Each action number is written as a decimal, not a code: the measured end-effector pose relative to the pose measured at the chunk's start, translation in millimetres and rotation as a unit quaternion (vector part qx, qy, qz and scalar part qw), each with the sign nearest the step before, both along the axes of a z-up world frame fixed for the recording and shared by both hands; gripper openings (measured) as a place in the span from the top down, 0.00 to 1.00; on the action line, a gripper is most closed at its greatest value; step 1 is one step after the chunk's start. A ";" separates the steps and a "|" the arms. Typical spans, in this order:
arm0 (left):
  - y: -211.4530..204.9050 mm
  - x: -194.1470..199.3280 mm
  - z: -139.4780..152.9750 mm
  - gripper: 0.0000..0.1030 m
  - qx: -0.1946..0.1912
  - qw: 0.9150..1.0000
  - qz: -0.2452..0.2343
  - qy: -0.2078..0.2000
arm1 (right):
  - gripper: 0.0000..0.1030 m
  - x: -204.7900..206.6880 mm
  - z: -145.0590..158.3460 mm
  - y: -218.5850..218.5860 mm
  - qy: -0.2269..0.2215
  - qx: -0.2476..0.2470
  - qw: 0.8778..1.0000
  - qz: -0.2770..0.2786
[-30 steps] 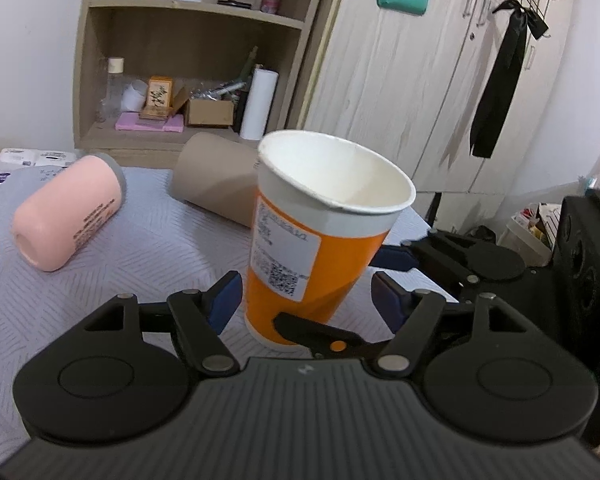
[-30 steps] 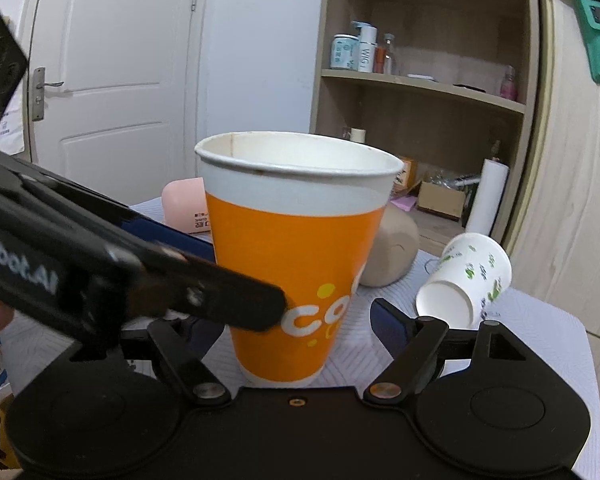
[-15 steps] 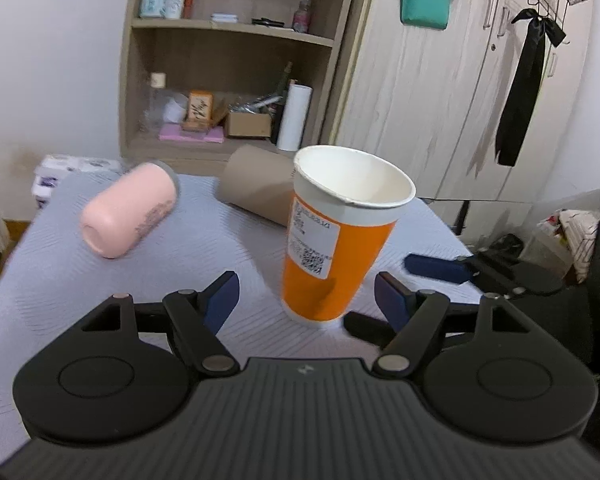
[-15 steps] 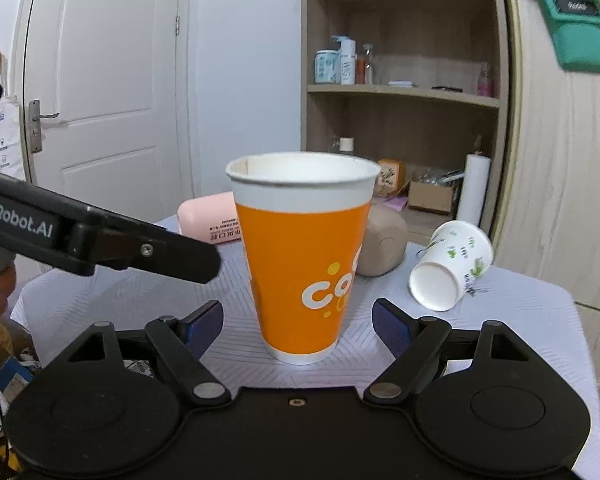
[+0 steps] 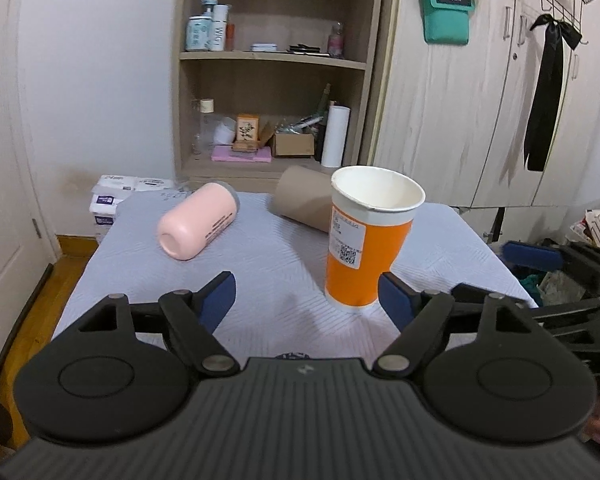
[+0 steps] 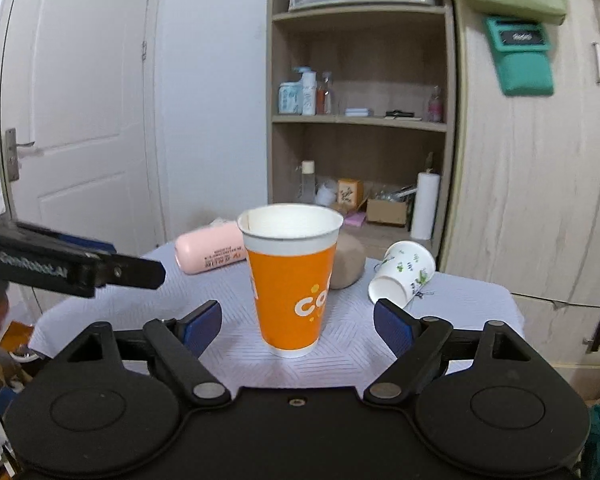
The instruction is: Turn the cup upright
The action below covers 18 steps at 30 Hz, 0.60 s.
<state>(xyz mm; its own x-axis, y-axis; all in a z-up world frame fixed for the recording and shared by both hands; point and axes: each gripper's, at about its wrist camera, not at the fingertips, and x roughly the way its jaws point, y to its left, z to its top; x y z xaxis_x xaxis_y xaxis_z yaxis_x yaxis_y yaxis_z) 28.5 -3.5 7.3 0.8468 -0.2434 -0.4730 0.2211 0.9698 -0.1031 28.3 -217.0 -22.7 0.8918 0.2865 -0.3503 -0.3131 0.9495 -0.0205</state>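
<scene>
Counting four cups on the table (image 5: 260, 264), I take the orange cup (image 5: 366, 256) as my landmark. It stands upright, mouth up, base on the grey cloth, one white label on its side. Behind it and to the left lies one pink cup (image 5: 198, 220) on its side. Directly behind it lies one tan cup (image 5: 300, 200), also on its side. From the right wrist view, one white patterned cup (image 6: 402, 278) lies on its side behind and right of the orange cup, mouth facing me.

My left gripper (image 5: 308, 294) sits in front of the orange cup, its two blue-padded fingers spread wide, touching nothing. My right gripper (image 6: 298, 322) also sits in front of the orange cup, its two fingers spread apart, the cup standing between and beyond them, untouched.
</scene>
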 end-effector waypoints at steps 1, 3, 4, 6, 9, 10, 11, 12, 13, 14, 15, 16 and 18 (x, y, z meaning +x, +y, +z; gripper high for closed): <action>0.9 -2.0 0.6 0.24 -0.001 1.000 0.001 0.001 | 0.15 -5.3 2.8 1.1 -0.004 -0.003 1.000 -0.005; 2.1 -6.7 2.4 0.24 0.000 1.000 0.007 0.001 | 0.15 -14.1 7.6 1.9 -0.011 -0.004 1.000 -0.016; 2.9 -9.7 3.7 0.24 0.001 1.000 0.009 -0.001 | 0.15 -17.0 10.4 1.6 -0.013 -0.002 1.000 -0.020; 4.6 -16.0 6.9 0.23 -0.002 1.000 0.014 -0.010 | 0.15 -24.3 17.1 0.0 -0.018 0.007 0.999 -0.025; 6.2 -22.3 11.5 0.23 -0.005 1.000 0.018 -0.020 | 0.15 -34.9 24.2 -2.2 -0.026 0.011 0.999 -0.031; 5.9 -24.4 12.6 0.23 -0.004 1.000 0.019 -0.022 | 0.15 -37.8 26.0 -2.3 -0.029 0.009 0.999 -0.034; 5.2 -25.7 13.4 0.22 -0.003 1.000 0.020 -0.024 | 0.15 -39.1 27.1 -1.8 -0.030 0.006 0.999 -0.037; 4.2 -27.9 14.4 0.22 -0.003 0.999 0.019 -0.027 | 0.15 -41.4 28.0 -1.4 -0.032 0.002 0.999 -0.040; 3.4 -31.0 15.0 0.22 -0.003 0.999 0.017 -0.031 | 0.15 -43.2 28.7 -1.2 -0.033 0.000 0.998 -0.044; 2.9 -33.6 15.6 0.22 -0.005 0.999 0.015 -0.034 | 0.15 -44.5 29.8 -1.0 -0.033 -0.001 0.998 -0.048; 2.3 -36.4 16.2 0.20 -0.006 0.999 0.013 -0.037 | 0.15 -46.2 30.5 -1.0 -0.034 0.000 0.998 -0.050; 1.8 -38.8 16.9 0.19 -0.008 0.999 0.011 -0.039 | 0.15 -47.4 31.4 -1.5 -0.034 0.002 0.998 -0.052; 1.5 -43.0 18.2 0.18 -0.009 0.999 0.011 -0.044 | 0.15 -50.8 32.1 -0.9 -0.035 0.002 0.998 -0.057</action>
